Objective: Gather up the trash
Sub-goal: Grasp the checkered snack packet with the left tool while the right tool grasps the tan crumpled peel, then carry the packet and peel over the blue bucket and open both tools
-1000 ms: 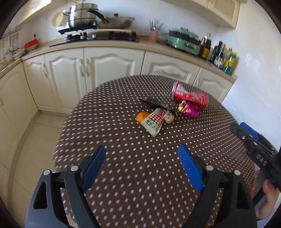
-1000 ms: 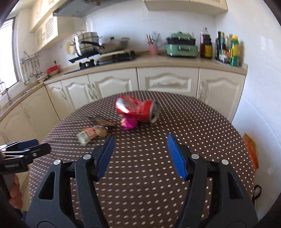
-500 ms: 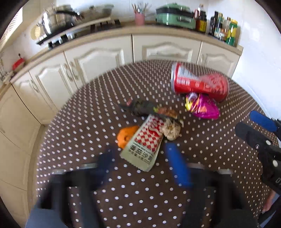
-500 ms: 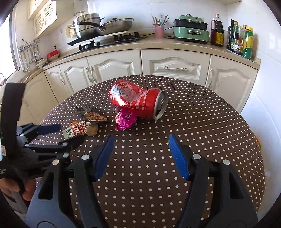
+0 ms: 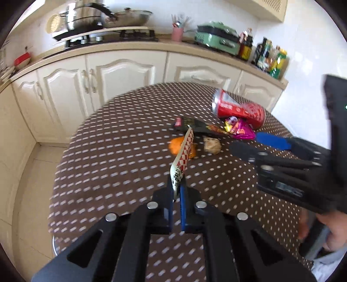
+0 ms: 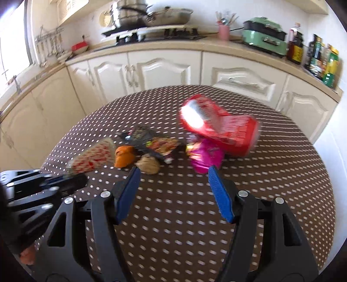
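I'm in a home kitchen: cream cabinets (image 6: 164, 69) under a beige worktop (image 6: 249, 46), a gas hob (image 6: 173, 32) stacked with steel pots (image 6: 130, 13), a green cooker (image 6: 263, 35), sauce bottles (image 6: 321, 58), hanging utensils (image 6: 47, 47).

Left gripper (image 5: 176, 189) fingers clamped on red-checked wrapper (image 5: 183, 155), raised edge-on above dotted counter (image 5: 121, 156). Red can (image 5: 238, 109), pink wrapper (image 5: 239, 130), orange scrap (image 5: 176, 146) behind. Right gripper (image 5: 249, 143) w/ fingers apart (image blurred).
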`<action>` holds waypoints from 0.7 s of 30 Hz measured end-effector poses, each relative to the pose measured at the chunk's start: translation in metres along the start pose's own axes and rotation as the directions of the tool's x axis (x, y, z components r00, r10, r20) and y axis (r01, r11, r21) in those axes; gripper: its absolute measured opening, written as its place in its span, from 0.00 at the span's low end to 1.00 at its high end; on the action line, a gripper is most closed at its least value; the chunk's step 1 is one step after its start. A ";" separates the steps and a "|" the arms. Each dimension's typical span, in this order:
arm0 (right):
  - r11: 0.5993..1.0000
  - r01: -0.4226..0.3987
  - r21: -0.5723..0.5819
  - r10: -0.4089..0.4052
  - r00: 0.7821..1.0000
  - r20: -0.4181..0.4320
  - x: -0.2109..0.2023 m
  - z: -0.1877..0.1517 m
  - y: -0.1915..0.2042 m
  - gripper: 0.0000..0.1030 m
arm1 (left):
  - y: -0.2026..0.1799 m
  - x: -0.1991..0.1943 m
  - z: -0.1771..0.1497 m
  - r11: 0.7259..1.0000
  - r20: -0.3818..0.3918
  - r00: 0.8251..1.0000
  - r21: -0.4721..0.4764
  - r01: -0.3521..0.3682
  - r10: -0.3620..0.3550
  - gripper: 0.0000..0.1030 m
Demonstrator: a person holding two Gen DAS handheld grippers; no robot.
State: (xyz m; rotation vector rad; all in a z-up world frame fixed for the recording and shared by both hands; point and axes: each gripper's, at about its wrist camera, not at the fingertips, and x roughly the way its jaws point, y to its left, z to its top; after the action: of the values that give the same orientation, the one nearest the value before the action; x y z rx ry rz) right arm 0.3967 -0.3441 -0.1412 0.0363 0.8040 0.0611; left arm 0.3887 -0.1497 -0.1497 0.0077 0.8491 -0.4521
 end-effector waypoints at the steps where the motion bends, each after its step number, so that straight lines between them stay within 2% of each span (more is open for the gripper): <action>1: 1.000 -0.005 -0.009 0.005 1.000 -0.012 0.006 0.002 0.006 0.63 | 0.006 -0.004 0.000 1.000 0.008 1.000 -0.009 -0.004 0.004 0.05; 4: 0.999 0.013 -0.039 -0.014 1.000 -0.027 0.025 0.007 0.021 0.63 | 0.023 -0.021 -0.006 0.999 0.026 1.000 -0.040 -0.011 0.012 0.05; 5: 0.999 0.019 -0.041 -0.020 0.999 -0.035 0.030 0.008 0.023 0.60 | 0.028 -0.026 -0.008 0.999 0.032 0.999 -0.048 -0.013 0.014 0.05; 6: 0.999 0.022 -0.041 -0.024 0.999 -0.042 0.035 0.008 0.025 0.50 | 0.032 -0.029 -0.010 0.998 0.036 0.999 -0.053 -0.014 0.016 0.05; 7: 0.999 0.026 -0.045 -0.028 0.998 -0.054 0.040 0.008 0.026 0.25 | 0.035 -0.033 -0.011 0.998 0.041 0.999 -0.058 -0.015 0.017 0.05; 9: 0.998 0.034 -0.055 -0.038 0.997 -0.071 0.042 0.005 0.028 0.24 | 0.044 -0.041 -0.016 0.997 0.051 0.999 -0.071 -0.015 0.018 0.05; 13: 0.996 0.065 -0.067 -0.066 0.998 -0.021 0.022 -0.004 0.037 0.23 | 0.060 -0.060 -0.029 0.995 0.068 0.998 -0.103 -0.004 0.011 0.05; 18: 0.999 -0.005 -0.042 0.007 0.999 0.034 -0.015 -0.026 0.056 0.23 | 0.078 -0.090 -0.053 0.991 0.093 0.996 -0.135 0.000 0.013 0.05; 21: 0.995 -0.083 -0.058 0.088 0.993 0.084 -0.043 -0.037 0.087 0.23 | 0.095 -0.110 -0.071 0.986 0.107 0.994 -0.167 -0.008 0.026 0.05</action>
State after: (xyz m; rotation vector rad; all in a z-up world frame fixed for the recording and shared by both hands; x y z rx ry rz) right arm 0.3363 -0.2601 -0.1310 0.0220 0.7140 0.1610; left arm 0.3119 -0.0088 -0.1333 -0.1626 0.7767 -0.3608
